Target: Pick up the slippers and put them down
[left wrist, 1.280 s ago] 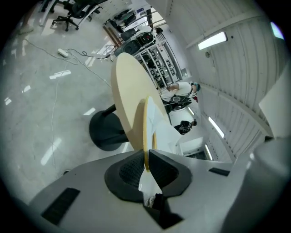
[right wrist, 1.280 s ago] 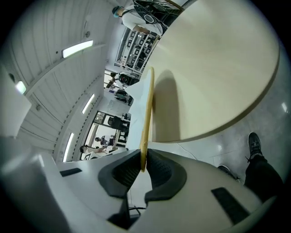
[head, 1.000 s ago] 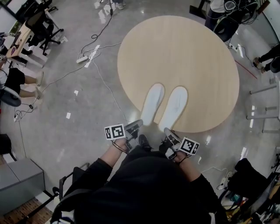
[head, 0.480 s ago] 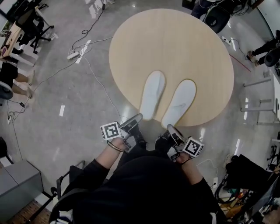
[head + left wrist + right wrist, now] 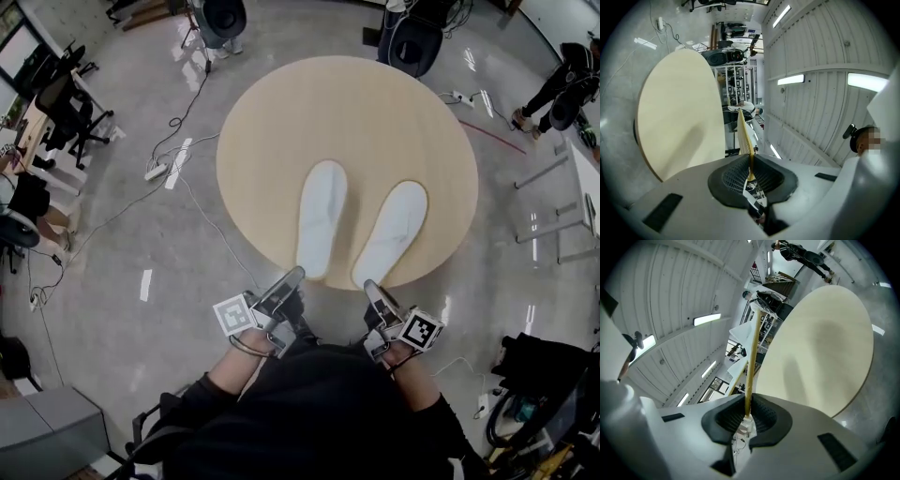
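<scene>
Two white slippers hang sole-up over a round tan table (image 5: 281,122). My left gripper (image 5: 292,277) is shut on the heel of the left slipper (image 5: 321,217), and my right gripper (image 5: 372,287) is shut on the heel of the right slipper (image 5: 394,232). In the left gripper view the slipper (image 5: 744,133) shows edge-on as a thin yellowish strip pinched between the dark pads (image 5: 731,176) of the gripper (image 5: 750,176). The right gripper view shows the same: a thin slipper edge (image 5: 752,362) clamped in the gripper (image 5: 747,416), with the tan table (image 5: 820,348) beyond.
Grey polished floor surrounds the table. Cables and a power strip (image 5: 156,170) lie to the left. Office chairs (image 5: 66,103) stand at far left and more chairs (image 5: 412,37) at the top edge. A person (image 5: 562,84) stands at top right. A black bag (image 5: 544,366) sits at lower right.
Both grippers have lifted with the slippers held in them. The slippers now look larger and hang further out over the round table.
</scene>
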A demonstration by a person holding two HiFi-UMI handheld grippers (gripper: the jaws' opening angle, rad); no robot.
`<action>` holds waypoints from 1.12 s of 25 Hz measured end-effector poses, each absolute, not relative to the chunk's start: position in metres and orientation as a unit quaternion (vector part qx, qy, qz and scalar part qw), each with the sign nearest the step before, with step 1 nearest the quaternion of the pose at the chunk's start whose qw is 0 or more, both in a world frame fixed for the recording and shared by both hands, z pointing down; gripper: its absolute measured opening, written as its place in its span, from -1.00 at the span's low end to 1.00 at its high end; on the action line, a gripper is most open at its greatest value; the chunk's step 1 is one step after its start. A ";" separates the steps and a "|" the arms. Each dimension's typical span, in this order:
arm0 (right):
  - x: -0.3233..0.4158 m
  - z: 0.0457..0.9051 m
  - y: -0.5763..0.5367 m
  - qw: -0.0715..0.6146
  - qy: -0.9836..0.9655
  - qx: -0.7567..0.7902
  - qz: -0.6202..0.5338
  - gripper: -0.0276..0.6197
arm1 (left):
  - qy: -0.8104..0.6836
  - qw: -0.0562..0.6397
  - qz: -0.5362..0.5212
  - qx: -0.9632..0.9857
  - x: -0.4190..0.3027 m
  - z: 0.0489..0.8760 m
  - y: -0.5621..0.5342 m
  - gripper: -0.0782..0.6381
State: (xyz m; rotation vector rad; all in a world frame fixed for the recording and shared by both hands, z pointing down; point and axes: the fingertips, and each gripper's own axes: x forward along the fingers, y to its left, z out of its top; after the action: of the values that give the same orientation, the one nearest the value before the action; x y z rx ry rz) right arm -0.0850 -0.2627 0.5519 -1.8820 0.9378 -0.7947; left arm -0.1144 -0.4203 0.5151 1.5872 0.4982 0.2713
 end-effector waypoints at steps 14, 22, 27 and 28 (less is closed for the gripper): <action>-0.062 0.526 -0.066 0.467 0.362 -0.764 -0.257 -0.78 | 0.273 0.654 0.093 0.700 -0.080 0.472 -0.229 -0.65; -0.056 0.515 0.035 0.461 0.370 -0.768 -0.245 -0.78 | 0.280 0.660 0.082 0.692 -0.069 0.468 -0.132 -0.65; -0.051 0.502 0.087 0.472 0.371 -0.766 -0.231 -0.78 | 0.295 0.651 0.095 0.693 -0.060 0.464 -0.074 -0.65; -0.050 0.501 0.096 0.476 0.369 -0.765 -0.228 -0.78 | 0.298 0.649 0.098 0.693 -0.058 0.463 -0.065 -0.65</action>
State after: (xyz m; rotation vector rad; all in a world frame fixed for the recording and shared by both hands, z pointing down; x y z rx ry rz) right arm -0.0503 0.0961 0.5013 -1.8702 0.9010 -0.5581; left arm -0.0576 -0.0645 0.4630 1.5744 0.6763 0.2226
